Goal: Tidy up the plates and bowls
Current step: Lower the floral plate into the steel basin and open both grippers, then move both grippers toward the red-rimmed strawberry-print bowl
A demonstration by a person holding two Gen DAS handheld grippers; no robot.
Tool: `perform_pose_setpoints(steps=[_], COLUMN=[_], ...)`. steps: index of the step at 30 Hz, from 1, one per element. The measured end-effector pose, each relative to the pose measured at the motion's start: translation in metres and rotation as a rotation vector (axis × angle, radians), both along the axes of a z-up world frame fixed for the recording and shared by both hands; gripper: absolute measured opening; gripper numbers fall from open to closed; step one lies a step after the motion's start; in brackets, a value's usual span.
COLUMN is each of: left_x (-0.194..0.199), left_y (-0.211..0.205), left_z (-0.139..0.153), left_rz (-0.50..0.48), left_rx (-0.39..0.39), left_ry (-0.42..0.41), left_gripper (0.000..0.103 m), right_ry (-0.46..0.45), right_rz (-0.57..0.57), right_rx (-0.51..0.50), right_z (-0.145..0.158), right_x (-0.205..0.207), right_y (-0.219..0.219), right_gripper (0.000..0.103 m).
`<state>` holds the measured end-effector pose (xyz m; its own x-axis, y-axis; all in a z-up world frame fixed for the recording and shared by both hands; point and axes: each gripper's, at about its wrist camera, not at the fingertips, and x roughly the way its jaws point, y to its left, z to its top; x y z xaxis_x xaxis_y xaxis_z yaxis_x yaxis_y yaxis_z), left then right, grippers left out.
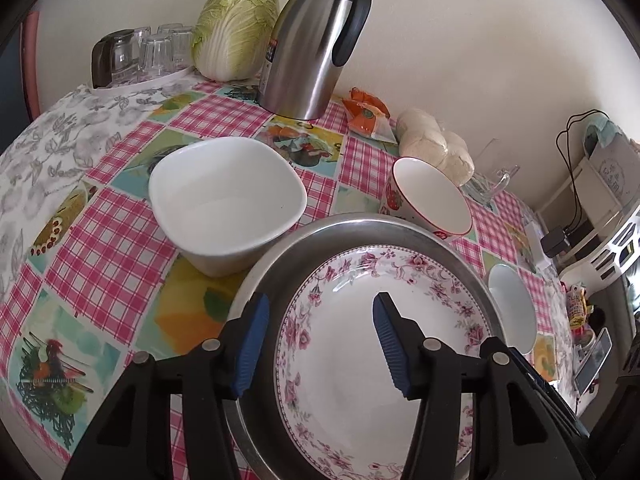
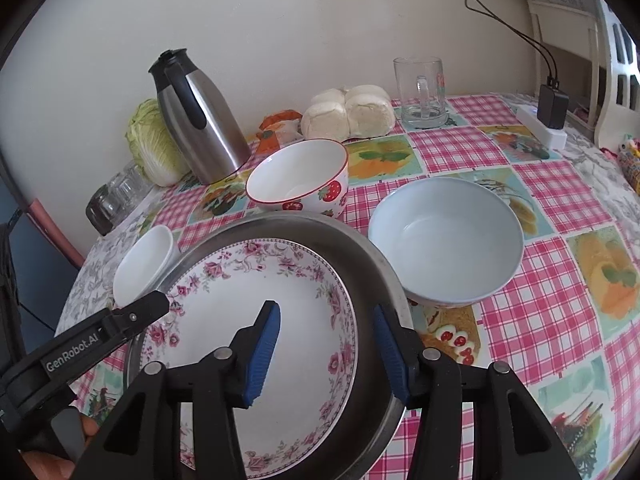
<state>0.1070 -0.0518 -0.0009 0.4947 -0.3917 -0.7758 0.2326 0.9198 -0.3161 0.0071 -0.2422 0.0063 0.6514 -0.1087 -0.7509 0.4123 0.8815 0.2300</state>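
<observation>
A pink-flowered plate (image 1: 360,340) (image 2: 260,320) lies inside a shallow steel dish (image 1: 320,232) (image 2: 360,256) on the checked tablecloth. My left gripper (image 1: 320,304) is open astride their left rims, one blue pad outside the dish and one over the plate. My right gripper (image 2: 326,310) is open astride the right rims in the same way. Neither gripper's pads press on anything. Around the dish stand a white squarish bowl (image 1: 228,208) (image 2: 144,264), a strawberry-patterned bowl (image 1: 432,196) (image 2: 298,176) and a pale blue bowl (image 2: 444,240) (image 1: 512,304).
Along the wall stand a steel thermos jug (image 1: 316,40), a cabbage (image 1: 236,28), upturned glasses (image 1: 152,52), an orange packet (image 1: 366,114), bagged buns (image 2: 348,112) and a glass mug (image 2: 420,92). A power strip with a charger (image 2: 548,120) lies at the table's right edge.
</observation>
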Motion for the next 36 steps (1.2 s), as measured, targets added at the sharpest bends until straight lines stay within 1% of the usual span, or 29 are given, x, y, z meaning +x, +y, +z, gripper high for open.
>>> perform_pose_setpoints(steps=[1, 3, 4, 5, 6, 7, 9, 11, 12, 14, 15, 16, 19, 20, 24, 27, 31, 36], left_x=[0.0, -0.001, -0.002, -0.003, -0.003, -0.004, -0.005, -0.006, -0.006, -0.007, -0.006, -0.006, -0.005, -0.005, -0.005, -0.004, 0.0, 0.009], left_y=[0.001, 0.0, 0.0, -0.001, -0.001, -0.002, -0.004, -0.004, -0.003, 0.0, 0.002, 0.003, 0.009, 0.009, 0.008, 0.006, 0.001, -0.005], left_z=[0.002, 0.006, 0.009, 0.012, 0.012, 0.013, 0.014, 0.013, 0.013, 0.014, 0.014, 0.014, 0.014, 0.013, 0.012, 0.011, 0.014, 0.023], left_rz=[-0.001, -0.01, -0.012, -0.013, -0.014, -0.014, -0.007, 0.004, 0.011, 0.035, 0.05, 0.062, 0.09, 0.093, 0.09, 0.087, 0.08, 0.088], left_rx=[-0.002, 0.004, 0.015, 0.038, 0.061, 0.096, 0.171, 0.221, 0.236, 0.256, 0.266, 0.275, 0.269, 0.272, 0.311, 0.328, 0.33, 0.319], left_ry=[0.004, 0.007, 0.006, 0.006, 0.008, 0.01, 0.009, 0.002, -0.005, -0.025, -0.024, -0.021, -0.018, -0.016, -0.014, -0.008, -0.017, -0.055], left_gripper=[0.057, 0.064, 0.069, 0.072, 0.074, 0.078, 0.081, 0.086, 0.089, 0.1, 0.102, 0.103, 0.103, 0.103, 0.103, 0.103, 0.103, 0.103], right_ry=[-0.003, -0.017, -0.021, -0.022, -0.018, -0.012, 0.006, 0.032, 0.046, 0.066, 0.074, 0.081, 0.09, 0.09, 0.082, 0.091, 0.041, -0.012], right_rz=[-0.005, -0.007, -0.009, -0.011, -0.015, -0.022, -0.036, -0.055, -0.063, -0.075, -0.078, -0.082, -0.077, -0.076, -0.077, -0.083, -0.086, -0.097], right_rx=[0.004, 0.006, 0.005, 0.001, -0.007, -0.019, -0.045, -0.07, -0.08, -0.087, -0.083, -0.083, -0.135, -0.139, -0.096, -0.095, -0.08, -0.084], right_z=[0.002, 0.008, 0.011, 0.014, 0.017, 0.019, 0.023, 0.025, 0.025, 0.025, 0.024, 0.023, 0.026, 0.026, 0.026, 0.024, 0.028, 0.035], right_x=[-0.001, -0.003, -0.004, -0.005, -0.005, -0.006, -0.007, -0.008, -0.008, -0.01, -0.011, -0.012, -0.013, -0.013, -0.014, -0.014, -0.016, -0.016], right_y=[-0.001, -0.003, -0.003, -0.004, -0.004, -0.004, -0.006, -0.008, -0.009, -0.012, -0.014, -0.015, -0.012, -0.012, -0.014, -0.015, -0.016, -0.019], right_gripper=[0.053, 0.053, 0.054, 0.056, 0.064, 0.07, 0.075, 0.081, 0.086, 0.093, 0.103, 0.103, 0.103, 0.103, 0.103, 0.103, 0.103, 0.103])
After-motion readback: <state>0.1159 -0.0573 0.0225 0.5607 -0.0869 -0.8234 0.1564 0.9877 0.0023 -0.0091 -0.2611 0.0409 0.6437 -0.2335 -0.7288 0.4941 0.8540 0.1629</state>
